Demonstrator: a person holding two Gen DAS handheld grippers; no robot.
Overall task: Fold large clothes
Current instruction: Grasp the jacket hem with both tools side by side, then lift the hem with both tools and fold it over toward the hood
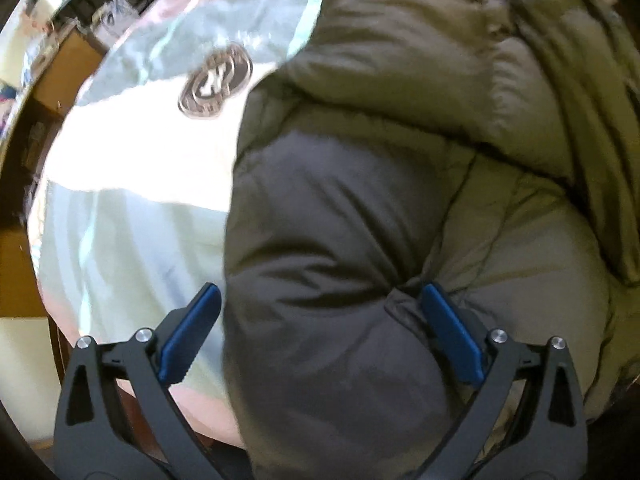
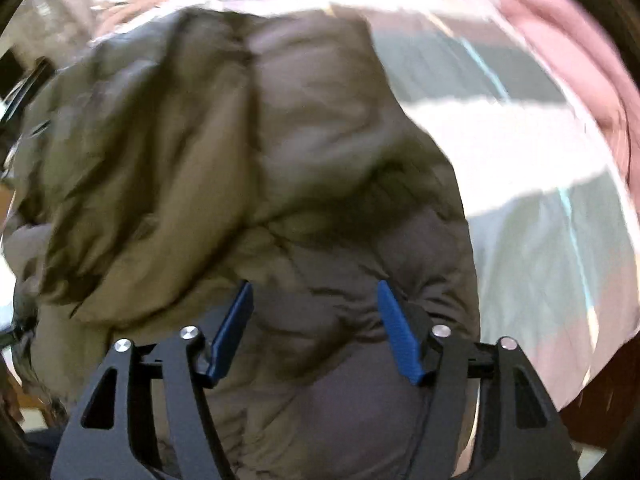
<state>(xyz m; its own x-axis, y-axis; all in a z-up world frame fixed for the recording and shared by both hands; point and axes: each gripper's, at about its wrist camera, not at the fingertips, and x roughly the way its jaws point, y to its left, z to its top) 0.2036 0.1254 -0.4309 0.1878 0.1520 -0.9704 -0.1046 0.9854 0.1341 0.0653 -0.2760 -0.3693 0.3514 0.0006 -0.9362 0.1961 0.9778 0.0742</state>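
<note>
Bedding, pale with stripes, lies under everything, a soft flat place for folding. Big puffy jacket sits bunched on it, not yet neat. Left gripper and right gripper hang just above the jacket, fingers wide apart, probably ready to grab its puffy cloth.

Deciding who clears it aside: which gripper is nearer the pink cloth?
Right. The pink cloth lies ahead-right of the right gripper; the left gripper, open over the jacket, shows none.
</note>
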